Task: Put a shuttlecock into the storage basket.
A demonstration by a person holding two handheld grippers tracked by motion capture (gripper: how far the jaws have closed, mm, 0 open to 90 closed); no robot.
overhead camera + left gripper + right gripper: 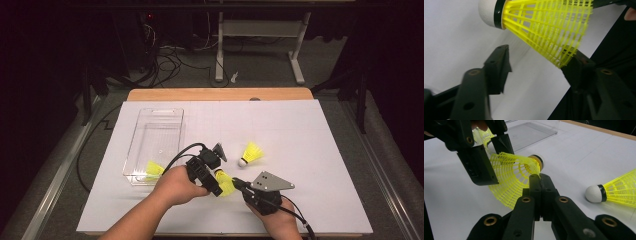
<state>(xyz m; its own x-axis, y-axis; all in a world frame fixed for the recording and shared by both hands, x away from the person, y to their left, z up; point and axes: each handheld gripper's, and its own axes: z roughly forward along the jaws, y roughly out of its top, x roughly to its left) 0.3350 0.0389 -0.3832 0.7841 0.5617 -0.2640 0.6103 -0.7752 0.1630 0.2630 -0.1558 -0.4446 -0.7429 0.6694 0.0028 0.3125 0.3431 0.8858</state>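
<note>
A: Right gripper's fingers (540, 182) are clenched on the skirt rim of the yellow plastic-mesh shuttlecock (511, 175), lifted over the white bench (300, 130). The left gripper (539, 61) brackets the skirt, one finger touching, not yet clamped.

B: Risk?

A: I'd say squeezing could crush the mesh, or tugging could tear it free. No readable writing.

Your held shuttlecock (511, 177): glossy yellow plastic mesh skirt, matt white dimpled cap. Your grippers' jaws: matt black plastic, brass-coloured rivets. Bin (155, 142): clear glossy plastic. Table (300, 130) cover: smooth matt white sheet, wooden edge.
</note>
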